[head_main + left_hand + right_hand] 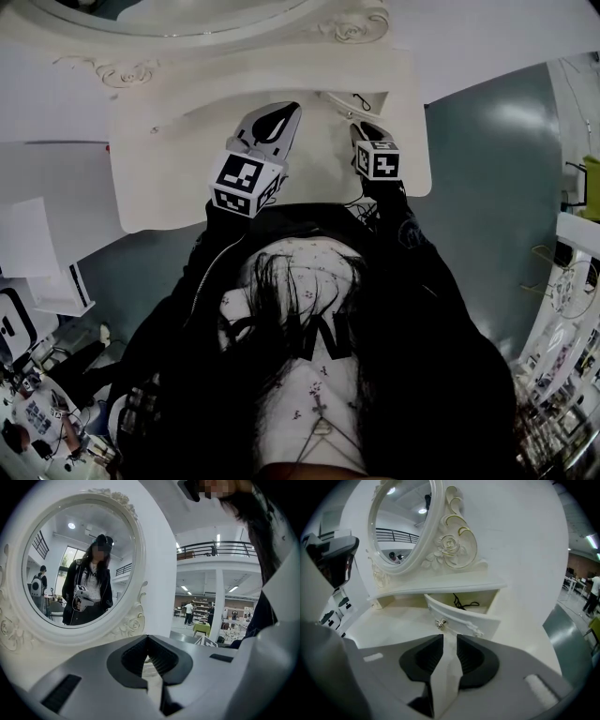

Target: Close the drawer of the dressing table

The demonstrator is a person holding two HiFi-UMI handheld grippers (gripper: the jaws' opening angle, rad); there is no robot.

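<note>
Drawer [461, 613]: pulled out, at the desk's [393, 625] back right, below the mirror [401, 527].
Right fingers [424, 660]: a little apart, empty, near the drawer's knob [440, 623].
Left fingers [133, 657]: closed together, empty.

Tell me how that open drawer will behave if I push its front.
The drawer looks rigid, so it should slide in whole. Its front curves, so an off-centre push might jam it. The cord inside looks light and shouldn't resist.
</note>
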